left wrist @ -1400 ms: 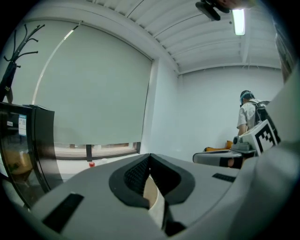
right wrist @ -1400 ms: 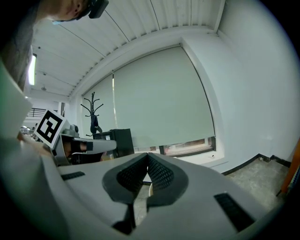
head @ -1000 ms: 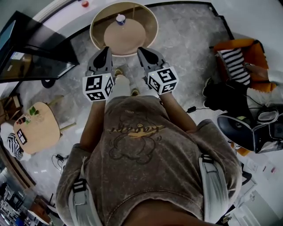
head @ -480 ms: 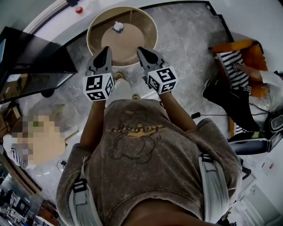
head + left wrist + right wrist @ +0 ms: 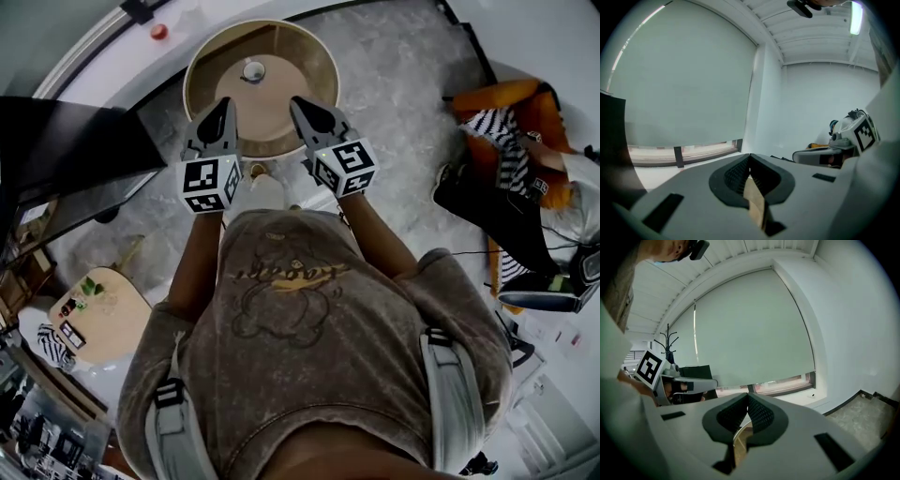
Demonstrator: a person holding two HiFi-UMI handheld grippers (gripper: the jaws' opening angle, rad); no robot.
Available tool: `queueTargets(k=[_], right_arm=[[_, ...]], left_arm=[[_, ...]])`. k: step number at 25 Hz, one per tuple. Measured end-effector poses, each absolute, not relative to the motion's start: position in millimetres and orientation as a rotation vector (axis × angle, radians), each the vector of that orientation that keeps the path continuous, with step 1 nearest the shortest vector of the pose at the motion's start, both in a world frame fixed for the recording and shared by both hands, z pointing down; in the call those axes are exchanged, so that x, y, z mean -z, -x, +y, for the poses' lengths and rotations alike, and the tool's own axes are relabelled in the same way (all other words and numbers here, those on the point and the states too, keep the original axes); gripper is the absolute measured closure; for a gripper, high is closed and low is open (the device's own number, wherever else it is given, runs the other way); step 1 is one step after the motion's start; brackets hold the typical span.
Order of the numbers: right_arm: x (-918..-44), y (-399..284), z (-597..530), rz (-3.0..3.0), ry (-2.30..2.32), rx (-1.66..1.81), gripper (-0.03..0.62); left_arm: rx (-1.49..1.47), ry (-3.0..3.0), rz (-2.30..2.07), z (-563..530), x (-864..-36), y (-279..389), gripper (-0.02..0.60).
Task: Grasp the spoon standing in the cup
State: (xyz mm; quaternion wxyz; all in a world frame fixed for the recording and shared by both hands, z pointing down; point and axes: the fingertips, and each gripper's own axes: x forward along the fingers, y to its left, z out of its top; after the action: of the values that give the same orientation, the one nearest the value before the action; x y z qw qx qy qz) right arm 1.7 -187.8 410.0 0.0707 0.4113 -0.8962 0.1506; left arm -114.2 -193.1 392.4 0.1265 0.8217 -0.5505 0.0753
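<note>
A small white cup [image 5: 253, 70] stands on the far part of a round wooden table [image 5: 281, 112] with a raised rim, seen in the head view. The spoon in it is too small to make out. My left gripper [image 5: 225, 103] and my right gripper [image 5: 297, 102] are held side by side in front of the person's body, both over the table's near edge and short of the cup. Each is shut with nothing between its pads. In the left gripper view the jaws [image 5: 750, 158] meet, as do those in the right gripper view [image 5: 748, 398]; the cup shows in neither.
A dark cabinet [image 5: 75, 155] stands left of the table. An orange chair [image 5: 511, 103] with a striped cushion sits at the right, a small wooden table [image 5: 103, 319] at the lower left. A wall and blinds [image 5: 750, 333] rise beyond the round table.
The person has walked toward the round table, which now lies closer under both grippers. The grippers stay shut and level, side by side.
</note>
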Motion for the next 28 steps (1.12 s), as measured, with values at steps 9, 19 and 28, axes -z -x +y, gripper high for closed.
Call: queueTargets(k=[9, 19, 28], right_arm=[[-404.5, 16.1, -237.2, -2.701, -1.321, -0.425, 0.577], [-401.7, 6.6, -265.2, -2.716, -1.27, -0.405, 0.577], [-421.4, 1.7, -296.2, -2.714, -1.197, -0.431, 0.577]], left_arm=[[-0.211, -2.464, -1.55, -238.6, -386.6, 127.7, 0.565], [-0.193, -2.45, -1.562, -267.1, -382.8, 116.9, 0.565], [-0.228, -2.4, -1.58, -293.4, -413.9, 113.1, 0.565]])
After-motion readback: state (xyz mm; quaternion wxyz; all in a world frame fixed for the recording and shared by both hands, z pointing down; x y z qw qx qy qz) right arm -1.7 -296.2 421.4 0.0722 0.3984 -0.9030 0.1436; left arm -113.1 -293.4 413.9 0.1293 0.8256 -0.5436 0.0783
